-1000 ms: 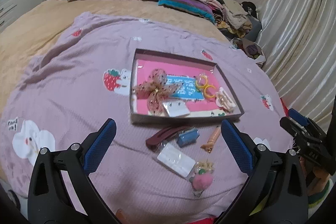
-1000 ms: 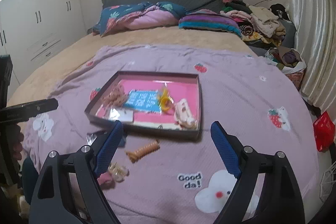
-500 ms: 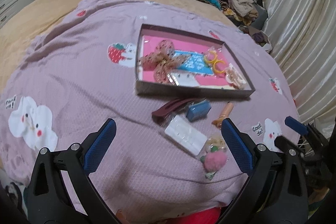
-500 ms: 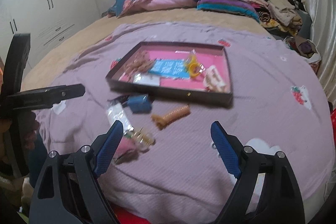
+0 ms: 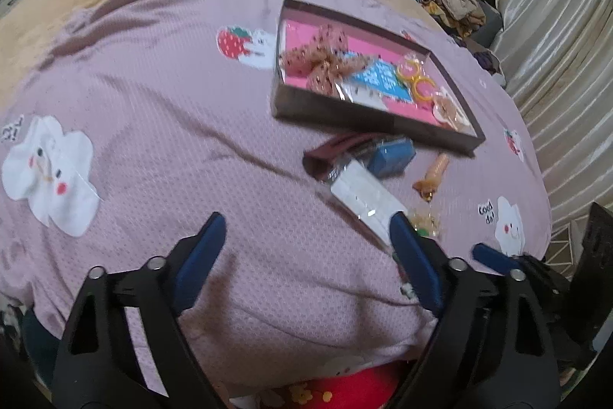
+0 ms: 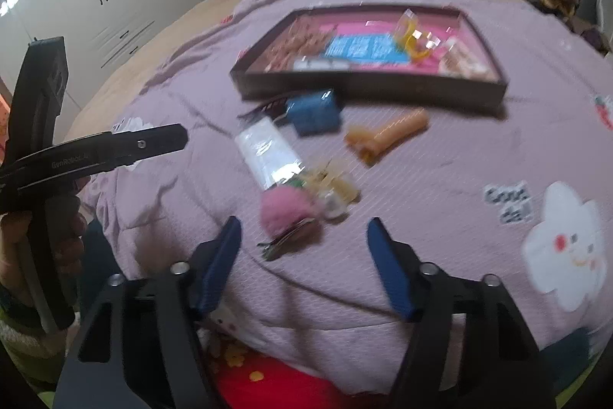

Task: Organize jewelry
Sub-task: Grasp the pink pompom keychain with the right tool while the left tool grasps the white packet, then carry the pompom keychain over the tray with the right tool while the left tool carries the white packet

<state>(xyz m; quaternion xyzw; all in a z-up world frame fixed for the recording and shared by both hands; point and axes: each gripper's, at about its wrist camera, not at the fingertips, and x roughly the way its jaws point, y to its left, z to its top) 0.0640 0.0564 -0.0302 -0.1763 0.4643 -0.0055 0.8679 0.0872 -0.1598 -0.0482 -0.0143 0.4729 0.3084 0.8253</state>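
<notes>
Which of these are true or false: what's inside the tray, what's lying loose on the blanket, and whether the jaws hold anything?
1. The yellow rings lie inside the tray. True.
2. The blue pouch sits inside the tray. False: it lies on the blanket, just outside the tray's near wall.
3. The right gripper grips the pink pompom. False: its jaws are open, with nothing pressed between them.
4. The left gripper is empty. True.

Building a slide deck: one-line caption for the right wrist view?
Right gripper, jaws just closing but empty, above a pink pompom clip near the tray.
</notes>
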